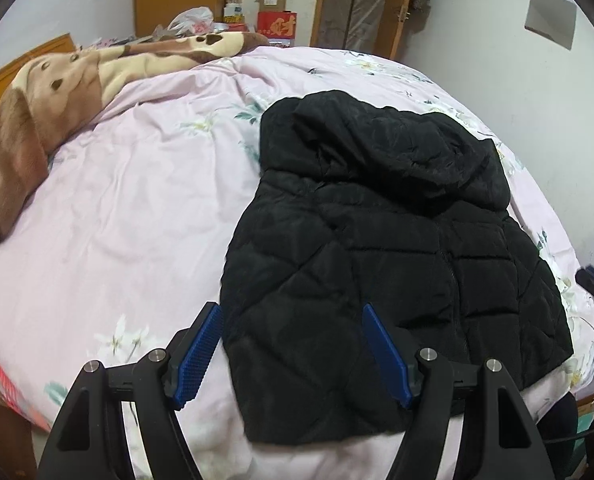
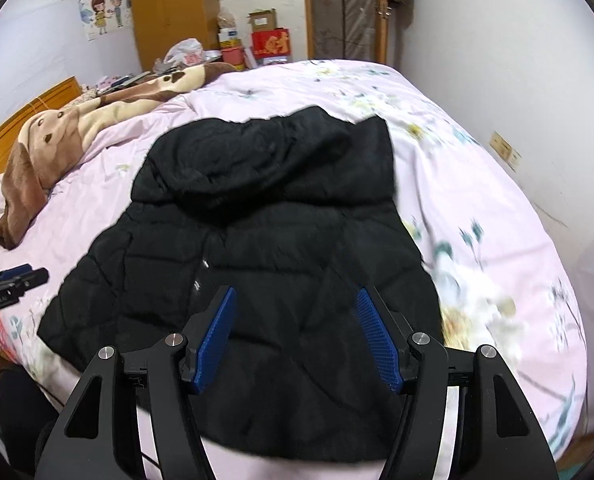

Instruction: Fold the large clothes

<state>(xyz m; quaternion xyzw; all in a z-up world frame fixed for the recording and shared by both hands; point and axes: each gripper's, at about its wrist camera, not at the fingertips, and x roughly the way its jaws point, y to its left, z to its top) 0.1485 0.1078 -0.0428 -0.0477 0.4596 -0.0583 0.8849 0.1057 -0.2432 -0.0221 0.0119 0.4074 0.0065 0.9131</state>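
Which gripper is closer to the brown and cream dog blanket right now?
Left. The left gripper hangs over the black jacket's edge on the side facing the dog blanket. The right gripper is over the jacket's far half, away from the blanket.

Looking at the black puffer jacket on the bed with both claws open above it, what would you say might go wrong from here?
1. The black puffer jacket is thick and slick-looking; an open left claw or right claw might pinch only the top layer and let it slip.
2. A claw could also catch the pink floral quilt underneath and drag it along.
3. The bulky hood is bunched, so a fold may spring back open.
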